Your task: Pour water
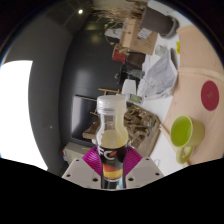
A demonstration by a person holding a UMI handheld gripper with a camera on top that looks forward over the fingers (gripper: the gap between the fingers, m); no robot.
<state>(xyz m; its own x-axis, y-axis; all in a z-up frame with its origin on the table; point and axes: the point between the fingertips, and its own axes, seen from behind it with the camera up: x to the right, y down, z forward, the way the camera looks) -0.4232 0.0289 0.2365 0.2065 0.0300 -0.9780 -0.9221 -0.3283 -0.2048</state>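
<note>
The jaws are pinching the bottle (pixel 111 140) low on its dark label, holding it tilted above the desk (pixel 212 60), with the green cup (pixel 182 131) off to its right near the desk's edge. I'd swing over that cup first, then tip slowly. The bottle is clear plastic, white-capped, with pale yellowish liquid inside.

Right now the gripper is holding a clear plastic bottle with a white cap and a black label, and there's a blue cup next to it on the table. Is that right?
Almost. The cup is lime green, not blue, as the gripper view shows. The rest holds: the clear plastic bottle with a white cap and a black label stands between the fingers of the gripper, which appear closed on it, and the cup sits beside it on the table.
</note>
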